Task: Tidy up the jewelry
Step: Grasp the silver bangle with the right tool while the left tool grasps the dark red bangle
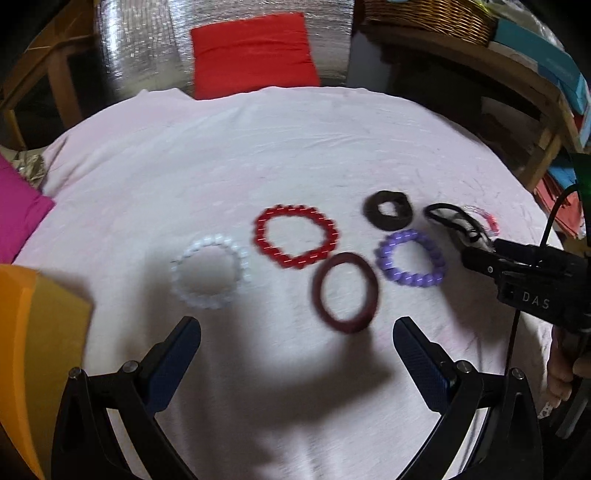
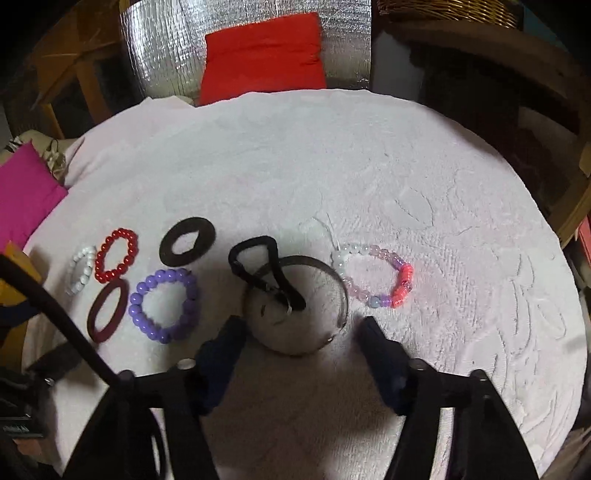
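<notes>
Several bracelets lie on a white cloth-covered table (image 1: pixel 258 147). In the left wrist view: a white bead bracelet (image 1: pixel 209 271), a red bead bracelet (image 1: pixel 295 236), a maroon bangle (image 1: pixel 345 291), a purple bead bracelet (image 1: pixel 410 257), a dark brown ring (image 1: pixel 387 209). My left gripper (image 1: pixel 295 332) is open and empty, just short of them. In the right wrist view a black hair tie (image 2: pixel 264 271) lies over a clear-sided metal bangle (image 2: pixel 295 306), beside a pink and white bead bracelet (image 2: pixel 373 275). My right gripper (image 2: pixel 301 326) is open, its fingers either side of the bangle's near rim.
A red cushion (image 1: pixel 255 53) stands behind the table against a silver foil panel (image 1: pixel 144 44). A magenta cloth (image 1: pixel 18 210) and an orange box (image 1: pixel 33 332) lie at the left edge. Wooden shelves with a wicker basket (image 1: pixel 428 18) stand at the right.
</notes>
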The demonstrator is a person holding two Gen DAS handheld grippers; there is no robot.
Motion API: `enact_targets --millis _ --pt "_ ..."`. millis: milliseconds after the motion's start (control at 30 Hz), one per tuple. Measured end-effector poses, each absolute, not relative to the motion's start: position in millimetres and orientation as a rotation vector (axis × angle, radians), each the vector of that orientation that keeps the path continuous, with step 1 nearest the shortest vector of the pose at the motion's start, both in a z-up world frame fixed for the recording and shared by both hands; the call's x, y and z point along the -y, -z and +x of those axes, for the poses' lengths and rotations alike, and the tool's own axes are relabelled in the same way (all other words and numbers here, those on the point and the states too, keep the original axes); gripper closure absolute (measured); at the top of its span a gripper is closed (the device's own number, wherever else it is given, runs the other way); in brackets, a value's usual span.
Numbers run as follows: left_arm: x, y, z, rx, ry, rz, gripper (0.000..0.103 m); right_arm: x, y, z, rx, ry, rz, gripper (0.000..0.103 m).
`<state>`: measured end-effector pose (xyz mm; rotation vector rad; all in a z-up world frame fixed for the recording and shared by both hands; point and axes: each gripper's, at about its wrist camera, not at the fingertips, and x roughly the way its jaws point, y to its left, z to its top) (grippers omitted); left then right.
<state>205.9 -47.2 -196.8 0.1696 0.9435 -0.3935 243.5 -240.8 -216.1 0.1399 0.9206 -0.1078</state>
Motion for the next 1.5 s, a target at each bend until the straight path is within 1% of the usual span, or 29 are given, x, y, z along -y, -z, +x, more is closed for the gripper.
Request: enact_targets --millis 33,167,200,233,300,367,400,433,467,500,567,633,667,700,767,867,967,1000,1033,1100,1133,1167,1267,1367,1400,1467,1500 --pt "50 199 208 -0.947 0.398 0.169 0.000 242 216 243 -0.917 0.096 0.152 0.050" --pt "61 207 216 -0.970 0.409 0.141 0.001 250 214 235 -0.911 0.066 0.194 0.050" --pt "62 210 220 -0.981 0.410 0.126 0.003 253 214 234 -0.910 0.053 0.209 0.050" --pt "62 213 223 -0.994 0.413 0.112 0.008 257 215 232 -0.906 0.034 0.236 0.050" --pt "65 214 224 -0.982 0.401 0.120 0.012 265 216 227 -0.901 0.005 0.288 0.050" --pt "67 214 223 -0.964 0.401 0.143 0.028 266 216 224 -0.902 -0.025 0.334 0.050" --pt "68 213 221 -0.956 0.402 0.146 0.032 269 216 221 -0.902 -0.046 0.354 0.050" --pt "68 212 220 -0.950 0.406 0.143 0.039 270 215 217 -0.903 -0.059 0.362 0.050" --pt "68 211 218 -0.947 0.411 0.138 0.049 272 213 213 -0.905 -0.072 0.368 0.050" --pt "67 209 217 -0.944 0.413 0.134 0.053 275 212 208 -0.905 -0.079 0.370 0.050" --pt "66 207 214 -0.941 0.412 0.124 0.068 277 209 196 -0.898 -0.103 0.394 0.051" --pt "59 206 210 -0.945 0.419 0.106 0.077 277 204 193 -0.898 -0.119 0.405 0.052" --pt "54 205 209 -0.948 0.425 0.093 0.081 276 202 190 -0.900 -0.141 0.423 0.068" --pt "50 205 208 -0.951 0.430 0.082 0.083 274 201 190 -0.910 -0.172 0.446 0.077" --pt "38 204 208 -0.956 0.430 0.075 0.088 268 202 190 -0.938 -0.203 0.475 0.079" --pt "25 204 204 -0.956 0.429 0.065 0.091 254 202 193 -0.978 -0.202 0.430 0.079" --pt "12 202 198 -0.951 0.440 0.056 0.091 246 193 189 -0.954 -0.203 0.379 0.078" --pt "8 199 196 -0.946 0.441 0.056 0.091 244 192 189 -0.954 -0.168 0.340 0.077" --pt "5 198 194 -0.944 0.443 0.056 0.091 242 192 193 -0.960 -0.133 0.303 0.073" --pt "2 194 191 -0.938 0.452 0.050 0.091 241 193 199 -0.970 -0.084 0.247 0.051" --pt "1 192 190 -0.935 0.455 0.048 0.091 245 193 198 -0.962 -0.065 0.235 0.026" --pt "-1 190 189 -0.930 0.458 0.047 0.091 246 193 198 -0.947 -0.044 0.228 0.018" --pt "-1 185 186 -0.922 0.470 0.043 0.091 237 196 205 -0.932 -0.063 0.205 0.018" --pt "-1 180 182 -0.908 0.477 0.049 0.091 221 205 217 -0.954 -0.039 0.121 0.018" --pt "-2 179 182 -0.907 0.479 0.047 0.091 214 210 222 -0.970 -0.036 0.088 0.020" --pt "-3 177 181 -0.900 0.471 0.054 0.091 205 218 224 -0.986 0.013 0.016 0.034" --pt "-4 175 181 -0.891 0.461 0.064 0.091 203 216 222 -0.963 0.028 0.003 0.040"
